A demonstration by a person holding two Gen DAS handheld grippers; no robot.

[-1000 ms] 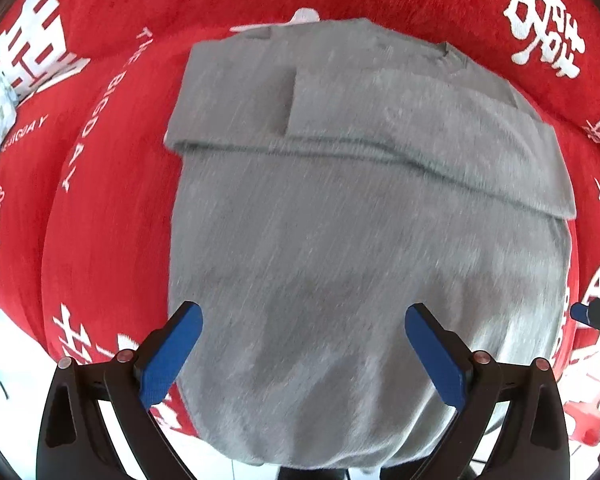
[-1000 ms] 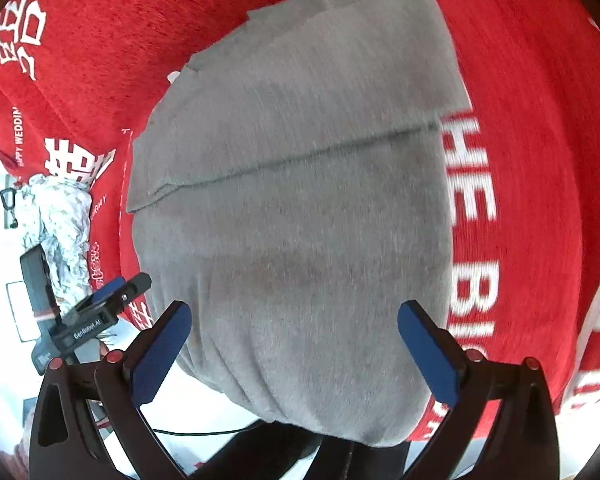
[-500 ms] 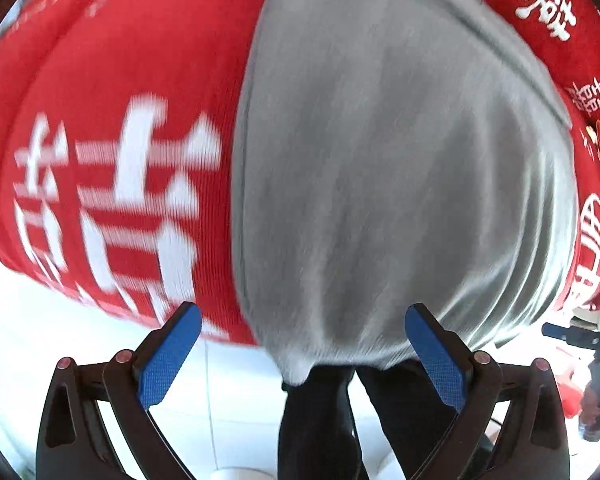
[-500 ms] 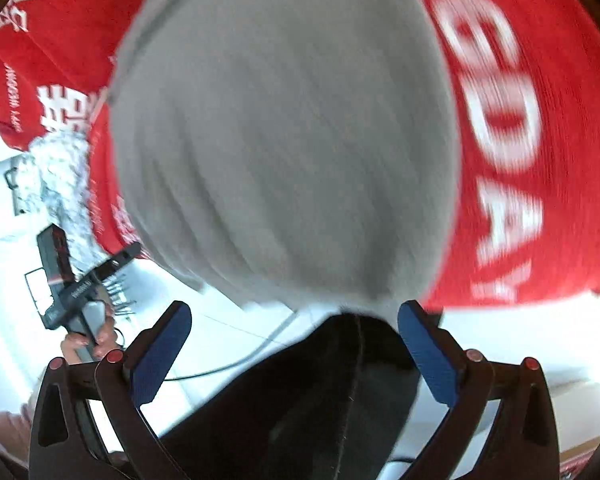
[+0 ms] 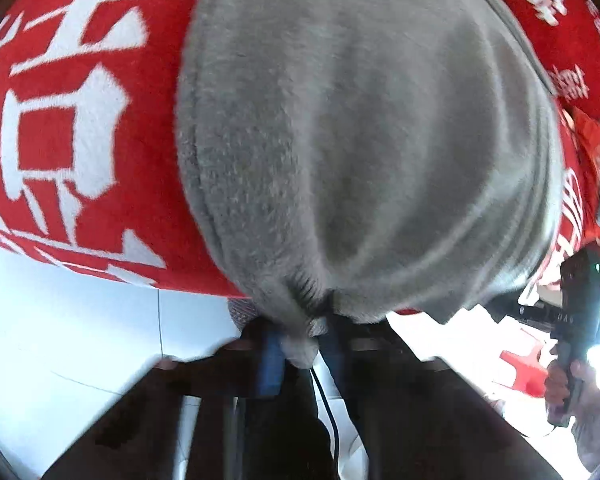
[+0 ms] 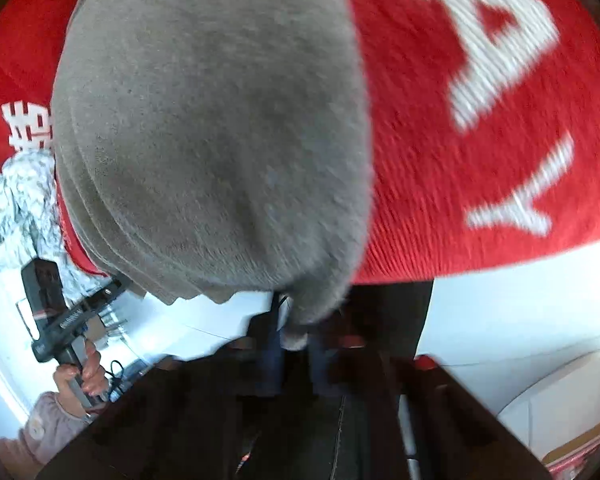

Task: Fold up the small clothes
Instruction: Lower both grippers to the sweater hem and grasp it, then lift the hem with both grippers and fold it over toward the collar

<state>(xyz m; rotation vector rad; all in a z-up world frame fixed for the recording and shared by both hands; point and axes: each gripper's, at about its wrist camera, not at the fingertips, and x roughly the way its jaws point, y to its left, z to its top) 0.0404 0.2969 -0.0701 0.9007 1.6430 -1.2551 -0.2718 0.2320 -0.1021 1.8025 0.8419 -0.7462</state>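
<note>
A grey knitted garment lies on a red cloth with white lettering; its near hem hangs over the table edge. My left gripper is shut on the hem's left corner, blue pads pinching a bunch of grey fabric. In the right wrist view the same garment fills the left half, and my right gripper is shut on its right hem corner. The right gripper also shows at the right edge of the left wrist view, and the left gripper shows in the right wrist view.
The red cloth covers the table up to its near edge. White floor tiles lie below. A patterned white cloth sits at the table's left end. A red stool and a white box stand on the floor.
Both grippers moved down to the garment's near hem and went from wide open to shut on its two corners. The views are much closer to the fabric.
</note>
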